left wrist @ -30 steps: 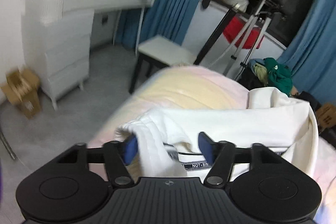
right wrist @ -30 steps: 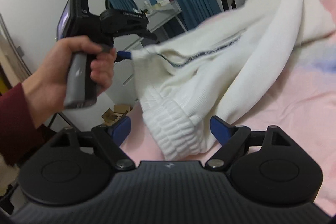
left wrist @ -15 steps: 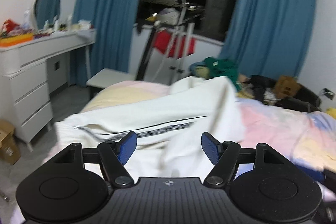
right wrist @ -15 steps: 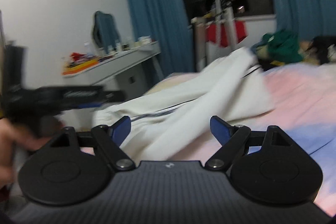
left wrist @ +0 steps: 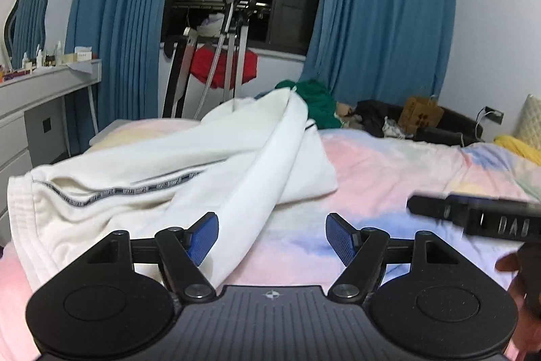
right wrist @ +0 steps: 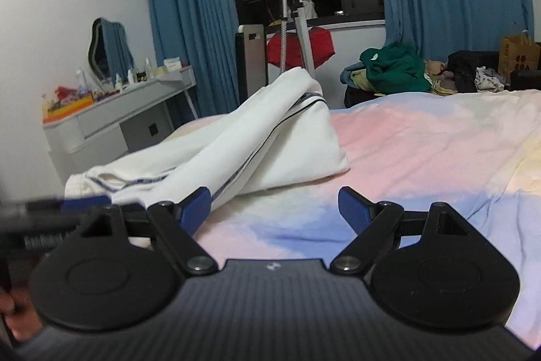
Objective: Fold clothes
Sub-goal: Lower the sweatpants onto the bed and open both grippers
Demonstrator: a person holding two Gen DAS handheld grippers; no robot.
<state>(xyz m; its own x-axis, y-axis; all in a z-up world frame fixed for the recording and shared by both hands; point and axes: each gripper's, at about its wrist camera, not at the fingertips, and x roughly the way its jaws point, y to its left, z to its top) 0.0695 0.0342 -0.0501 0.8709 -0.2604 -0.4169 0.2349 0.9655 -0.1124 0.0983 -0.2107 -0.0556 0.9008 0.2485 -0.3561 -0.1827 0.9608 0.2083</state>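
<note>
- The white garment (left wrist: 162, 178), with a ribbed hem and a dark patterned stripe, lay on the left part of the bed (left wrist: 389, 171), running from its near-left edge toward the far side.
- It looked like trousers or a jacket; I could not tell which.
- The cloth lay in loose, uneven layers, one long panel draped across the rest and a bulge rising at the far end. My judgement: it was partly gathered, not a flat, squared fold.
- The left gripper (left wrist: 272, 234) stood wide with nothing between its blue pads; the draped panel ran just beside its left pad.
- The right gripper (right wrist: 274, 203) was also wide and empty, over the bare pastel bedding just right of the garment.
- A heap of green and other clothes (right wrist: 394, 66) lay beyond the far side of the bed; if it belonged to the task, more folding remained.
- As judged, what was left for the white garment was smoothing and squaring its layers.
</note>
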